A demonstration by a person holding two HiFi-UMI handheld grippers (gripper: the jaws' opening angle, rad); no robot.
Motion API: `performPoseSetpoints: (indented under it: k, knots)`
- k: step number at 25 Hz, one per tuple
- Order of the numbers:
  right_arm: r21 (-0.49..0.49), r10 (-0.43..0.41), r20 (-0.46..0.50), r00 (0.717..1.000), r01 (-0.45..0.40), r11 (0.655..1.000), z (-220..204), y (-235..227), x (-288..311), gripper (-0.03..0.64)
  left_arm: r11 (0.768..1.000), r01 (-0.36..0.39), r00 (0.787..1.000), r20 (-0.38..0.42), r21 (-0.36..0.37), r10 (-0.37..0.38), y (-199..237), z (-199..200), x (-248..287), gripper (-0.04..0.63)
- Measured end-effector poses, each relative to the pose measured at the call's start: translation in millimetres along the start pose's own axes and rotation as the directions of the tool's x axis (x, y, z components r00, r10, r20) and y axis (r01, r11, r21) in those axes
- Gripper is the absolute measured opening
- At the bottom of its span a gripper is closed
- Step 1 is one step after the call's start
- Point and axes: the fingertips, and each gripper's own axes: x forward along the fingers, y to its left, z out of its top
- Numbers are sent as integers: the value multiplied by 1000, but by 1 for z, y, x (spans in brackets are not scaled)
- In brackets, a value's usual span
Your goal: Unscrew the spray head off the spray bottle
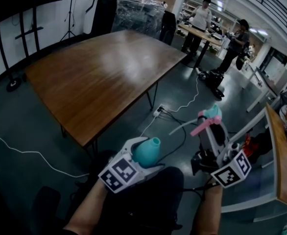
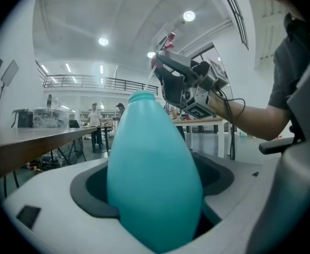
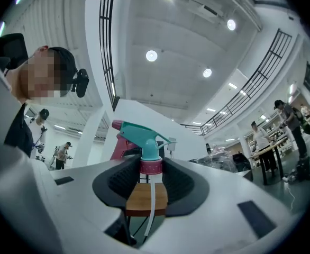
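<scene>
Left gripper [image 1: 133, 166]: jaws pressed against both sides of the teal plastic spray bottle [image 2: 154, 179], gripping its body. The bottle's neck is open, with nothing screwed on. Right gripper [image 3: 151, 181]: jaws closed on the pink threaded collar [image 3: 151, 165] of the teal-and-pink trigger spray head [image 3: 143, 136], with the white dip tube [image 3: 151, 208] trailing free between them. I see the head off the bottle and held apart to its right. Both are in the air over the dark floor, near the brown wooden table [image 1: 99, 77].
</scene>
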Motion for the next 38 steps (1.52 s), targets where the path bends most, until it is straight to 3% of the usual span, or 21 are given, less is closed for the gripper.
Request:
performPoseSetpoints:
  k: [9, 17, 38]
  knots:
    - [-39, -95, -63, 994, 92, 995, -43, -9, -3, 138, 999, -41, 998, 53, -9, 41, 6, 15, -1, 426]
    - [-17, -174, -81, 981, 173, 985, -73, -16, -11, 138, 999, -51, 995, 84, -17, 53, 7, 23, -5, 426]
    - [-33, -284, -107, 953, 282, 959, -77, -24, -33, 137, 1000, -5, 996, 87, -6, 5, -9, 31, 7, 426]
